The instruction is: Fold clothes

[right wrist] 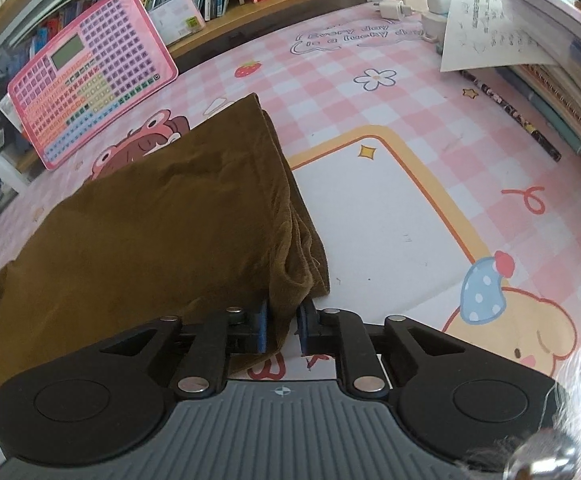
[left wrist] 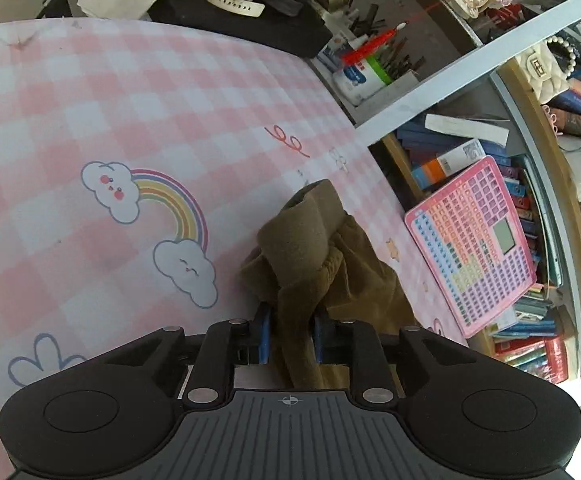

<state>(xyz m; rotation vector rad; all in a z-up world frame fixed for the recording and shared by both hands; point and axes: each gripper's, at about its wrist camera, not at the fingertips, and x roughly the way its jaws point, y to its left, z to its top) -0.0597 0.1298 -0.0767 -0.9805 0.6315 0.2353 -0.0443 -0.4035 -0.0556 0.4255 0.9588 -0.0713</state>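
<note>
Left wrist view: the left gripper has its jaws clenched on a bunched wad of the brown garment, which sits near the tabletop's edge beside the pink keyboard.

Right wrist view: the right gripper pinches the garment's near corner, the layered edge gathered between its jaws, cloth spread flat over the tabletop.

Looks like a fold about to start: both corners gripped. Next move calls for lifting together and carrying the edge across, evenly.
</note>
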